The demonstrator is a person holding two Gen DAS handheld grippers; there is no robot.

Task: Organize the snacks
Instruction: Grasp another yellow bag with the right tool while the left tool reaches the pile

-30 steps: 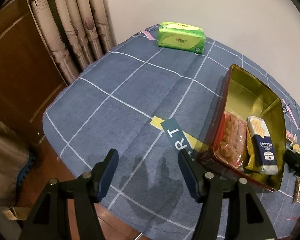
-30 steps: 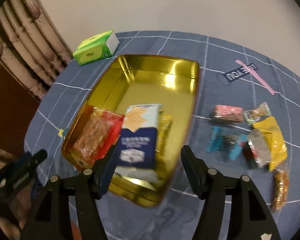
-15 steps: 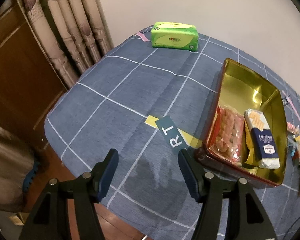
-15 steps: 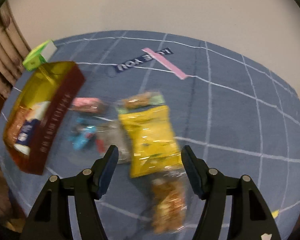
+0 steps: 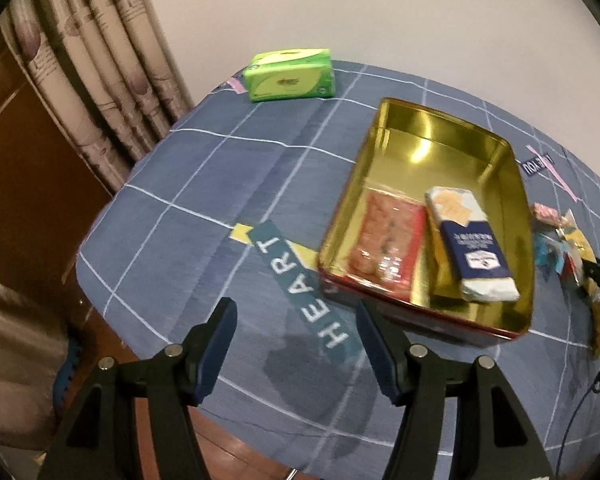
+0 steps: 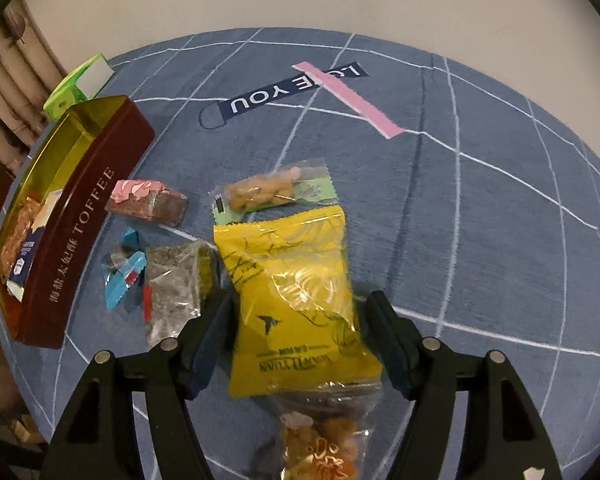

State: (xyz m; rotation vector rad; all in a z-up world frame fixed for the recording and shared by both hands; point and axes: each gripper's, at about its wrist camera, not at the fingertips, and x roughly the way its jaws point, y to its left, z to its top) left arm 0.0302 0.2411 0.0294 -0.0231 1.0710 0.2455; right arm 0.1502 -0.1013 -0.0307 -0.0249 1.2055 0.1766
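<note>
Both pairs of my fingers stand apart with nothing clamped. On my left gripper (image 5: 292, 344) they hang over bare blue cloth (image 5: 204, 184) just short of the tin's near corner. On my right gripper (image 6: 300, 338) the jaws have just been opening, and the yellow bag (image 6: 296, 300) lies flat between them; the left finger sits right at the bag's edge, the right finger shows a gap, and I cannot tell whether either truly touches.

Underfoot is a rounded table under a blue cloth with a white grid and printed word strips. A plain pale wall stands behind, patterned curtains (image 5: 96, 80) and dark wood panelling to the left, and floor shows past the near edge. The far right of the cloth lies open.

One gold-lined tin (image 5: 516, 184) with dark red sides holds a red biscuit pack (image 5: 384, 240), a blue-and-white cracker pack (image 5: 472, 252) and something yellow under it. One green tissue pack (image 5: 290, 74) sits at the far edge.

Loose beside the tin I count seven or so snacks: the yellow bag, a nut packet (image 6: 272, 192), a pink-topped cake (image 6: 148, 202), a grey clear pouch (image 6: 176, 288), two small blue wrappers (image 6: 124, 280) and a clear packet (image 6: 320, 448) at my wrist.
</note>
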